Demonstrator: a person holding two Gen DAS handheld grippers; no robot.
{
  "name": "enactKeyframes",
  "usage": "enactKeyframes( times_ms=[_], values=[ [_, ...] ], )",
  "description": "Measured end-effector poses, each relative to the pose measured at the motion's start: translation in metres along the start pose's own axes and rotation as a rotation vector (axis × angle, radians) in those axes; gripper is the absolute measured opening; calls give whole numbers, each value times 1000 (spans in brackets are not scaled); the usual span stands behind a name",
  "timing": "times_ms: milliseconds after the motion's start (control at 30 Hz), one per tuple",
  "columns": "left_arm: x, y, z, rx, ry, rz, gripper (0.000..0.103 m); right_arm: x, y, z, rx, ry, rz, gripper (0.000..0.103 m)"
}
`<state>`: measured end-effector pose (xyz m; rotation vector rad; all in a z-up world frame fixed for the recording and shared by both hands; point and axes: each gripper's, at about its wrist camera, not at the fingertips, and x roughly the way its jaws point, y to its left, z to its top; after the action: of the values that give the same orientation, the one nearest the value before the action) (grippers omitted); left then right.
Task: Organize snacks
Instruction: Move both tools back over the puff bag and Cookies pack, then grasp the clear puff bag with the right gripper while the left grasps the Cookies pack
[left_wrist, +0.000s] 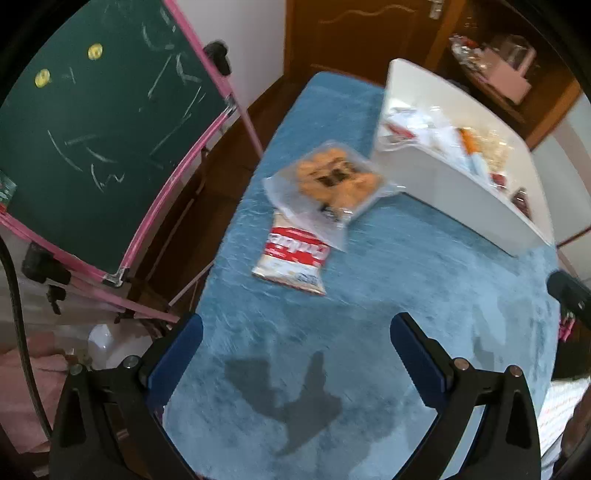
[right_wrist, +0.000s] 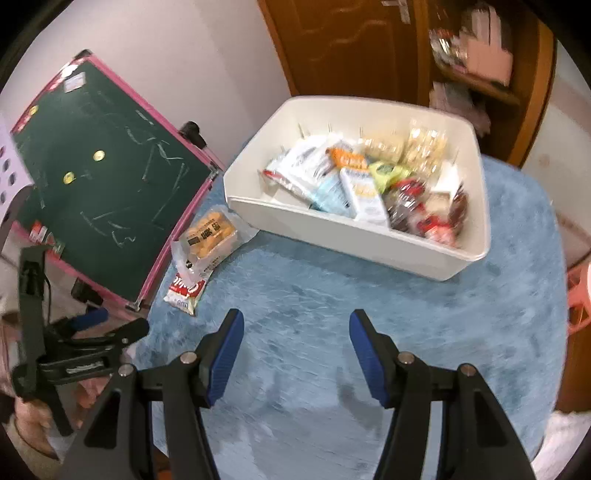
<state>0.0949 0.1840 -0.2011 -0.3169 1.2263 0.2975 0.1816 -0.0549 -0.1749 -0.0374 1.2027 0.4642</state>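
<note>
Snacks fill the white bin, which sits on the blue cloth. Two packets lie outside it, just beside its left corner: a clear bag of orange biscuits overlapping a red-and-white packet. Left gripper hangs over bare cloth short of those packets, jaws spread wide, nothing between them. Right gripper hangs over bare cloth in front of the bin, jaws apart and empty. A green chalkboard stands left of the bin.

Both claws agape, empty
</note>
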Motion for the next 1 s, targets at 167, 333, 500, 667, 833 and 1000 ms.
enactKeyframes(
  times_ms=[167,333,500,667,833,1000],
  values=[
    [50,19,21,-35,42,-3,101,40,13,7,83,51,20,60],
    [94,23,30,-42,93,-30,101,73,25,10,155,92,38,60],
    [115,18,38,-13,93,-40,101,100,36,17,213,119,78,60],
    [116,25,40,8,54,-42,89,125,50,28,285,133,135,60],
    [107,43,44,40,29,-58,42,150,67,46,345,129,160,60],
    [106,63,52,79,52,-154,24,181,71,59,430,159,150,60]
  ],
)
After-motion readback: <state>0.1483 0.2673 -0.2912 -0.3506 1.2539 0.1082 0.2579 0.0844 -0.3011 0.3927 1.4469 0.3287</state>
